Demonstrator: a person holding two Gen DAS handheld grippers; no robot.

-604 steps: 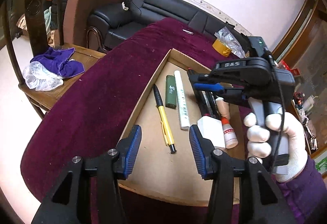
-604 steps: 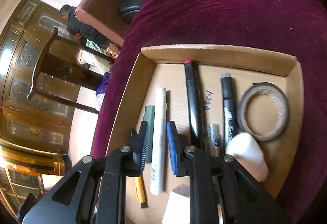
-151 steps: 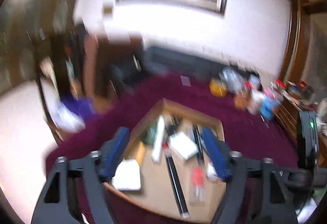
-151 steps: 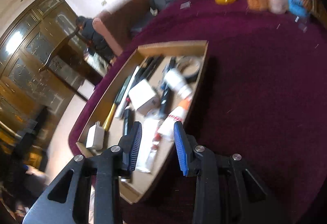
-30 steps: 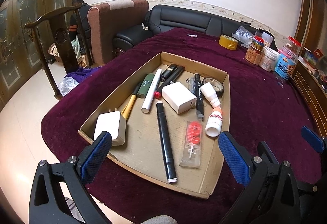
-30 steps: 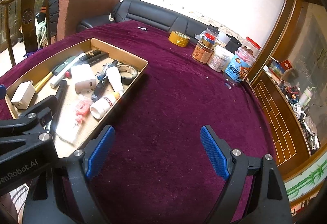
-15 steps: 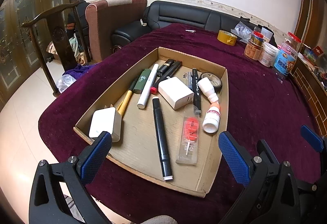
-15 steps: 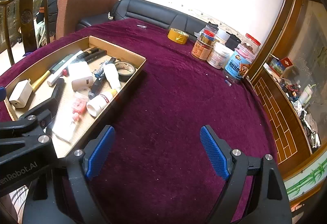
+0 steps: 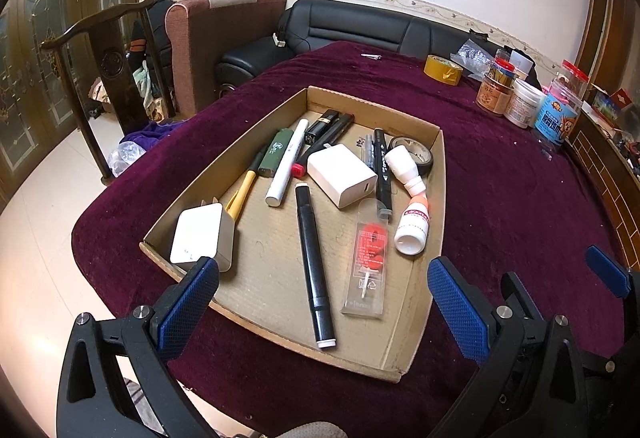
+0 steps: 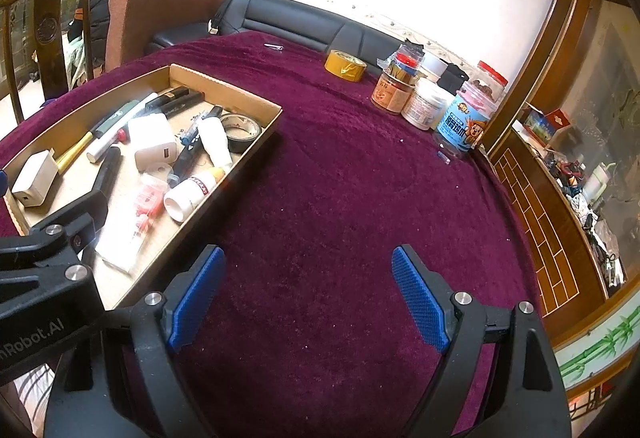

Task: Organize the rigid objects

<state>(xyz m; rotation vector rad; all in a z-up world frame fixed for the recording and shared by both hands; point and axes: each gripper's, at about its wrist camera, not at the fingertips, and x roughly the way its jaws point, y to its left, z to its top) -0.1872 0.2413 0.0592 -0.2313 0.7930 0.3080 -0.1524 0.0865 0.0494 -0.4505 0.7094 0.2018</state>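
Matt cardboard tray (image 9: 438, 198) on plush velvet tablecloth (image 9: 520, 198); glossy leather sofa (image 9: 360, 26).

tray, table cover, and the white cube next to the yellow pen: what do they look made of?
Tray: looks like raw brown cardboard, matte, folded walls with a bare cut edge. Table cover: probably velvet-like fabric, maroon, with a napped pile that shades unevenly and holds lint specks. White cube: apparently smooth moulded plastic, soft sheen, rounded corners; likely a charger.

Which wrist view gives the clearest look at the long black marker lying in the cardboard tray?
The left wrist view: the black marker lies whole and unobstructed in the middle of the cardboard tray, its white-ringed end nearest the camera. In the right wrist view only its upper part shows at the frame's left edge; the rest is hidden behind the other gripper's black body.
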